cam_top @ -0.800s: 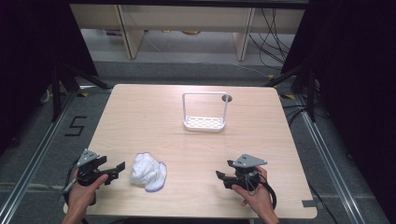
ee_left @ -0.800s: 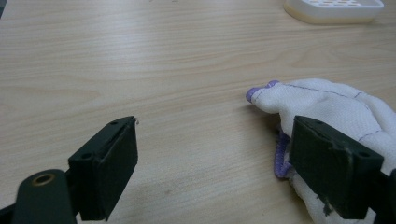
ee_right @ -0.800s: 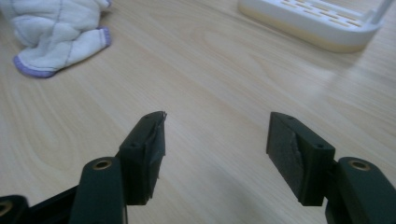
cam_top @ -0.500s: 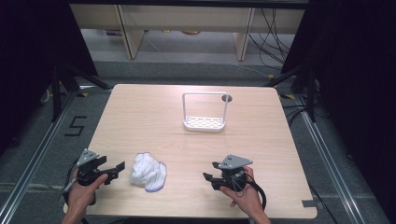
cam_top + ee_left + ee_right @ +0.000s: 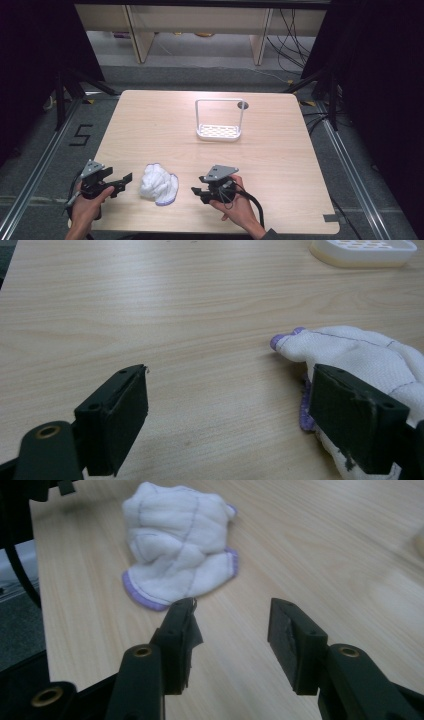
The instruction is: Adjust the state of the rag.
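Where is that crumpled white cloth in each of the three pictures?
High view: the cloth lies near the table's front edge, between the two grippers.
Left gripper view: at right, partly behind the right finger.
Right gripper view: upper left, beyond the fingers.
Shared landmark: its purple hem.

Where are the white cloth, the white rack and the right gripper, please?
white cloth (image 5: 159, 183), high view, middle of the bundle.
white rack (image 5: 219, 131), high view, its perforated base.
right gripper (image 5: 196, 192), high view, between its fingertips.

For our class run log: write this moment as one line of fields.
cloth: crumpled, on table | left gripper: open, beside cloth | right gripper: open, aimed at cloth, apart | rack: far side
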Available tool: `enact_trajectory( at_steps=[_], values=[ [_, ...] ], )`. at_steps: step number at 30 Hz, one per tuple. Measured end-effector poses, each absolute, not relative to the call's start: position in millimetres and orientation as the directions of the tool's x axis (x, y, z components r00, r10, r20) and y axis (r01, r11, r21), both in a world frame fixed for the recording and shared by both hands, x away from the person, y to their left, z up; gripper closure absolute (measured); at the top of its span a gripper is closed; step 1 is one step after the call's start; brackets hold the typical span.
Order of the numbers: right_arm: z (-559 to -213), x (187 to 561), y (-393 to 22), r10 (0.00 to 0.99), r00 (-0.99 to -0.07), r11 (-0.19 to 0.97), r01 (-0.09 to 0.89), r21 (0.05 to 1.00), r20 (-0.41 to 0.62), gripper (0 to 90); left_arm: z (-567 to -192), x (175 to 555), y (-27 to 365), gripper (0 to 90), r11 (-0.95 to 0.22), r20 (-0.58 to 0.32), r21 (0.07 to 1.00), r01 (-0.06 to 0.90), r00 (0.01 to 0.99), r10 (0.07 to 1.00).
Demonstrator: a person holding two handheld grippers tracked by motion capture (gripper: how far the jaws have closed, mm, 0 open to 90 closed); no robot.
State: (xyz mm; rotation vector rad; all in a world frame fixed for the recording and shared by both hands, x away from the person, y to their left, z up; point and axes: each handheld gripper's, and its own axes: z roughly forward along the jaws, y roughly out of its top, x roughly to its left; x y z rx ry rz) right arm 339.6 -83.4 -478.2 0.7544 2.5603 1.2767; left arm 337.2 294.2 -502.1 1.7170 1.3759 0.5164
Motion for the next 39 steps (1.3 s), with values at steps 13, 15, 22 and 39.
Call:
enact_trajectory(
  at_steps=[13,15,22,39],
  values=[
    [-489,348,-29,0.440,-0.898,0.565,0.299,0.769,0.026,59.6,-503,338,294,15.6,-0.028,-0.183,0.818,0.575,0.307,0.934],
    [-490,351,-15,0.432,-0.902,0.578,0.297,0.760,0.024,59.7,-503,338,294,15.6,-0.027,-0.185,0.819,0.573,0.308,0.933],
    [-497,355,4,0.452,-0.891,0.593,0.324,0.737,0.028,57.3,-504,338,294,15.7,-0.028,-0.186,0.818,0.574,0.310,0.932],
    [-479,365,-11,0.421,-0.900,0.616,0.194,0.763,-0.111,80.4,-504,337,294,15.6,-0.006,-0.216,0.815,0.579,0.315,0.924]
  ],
)
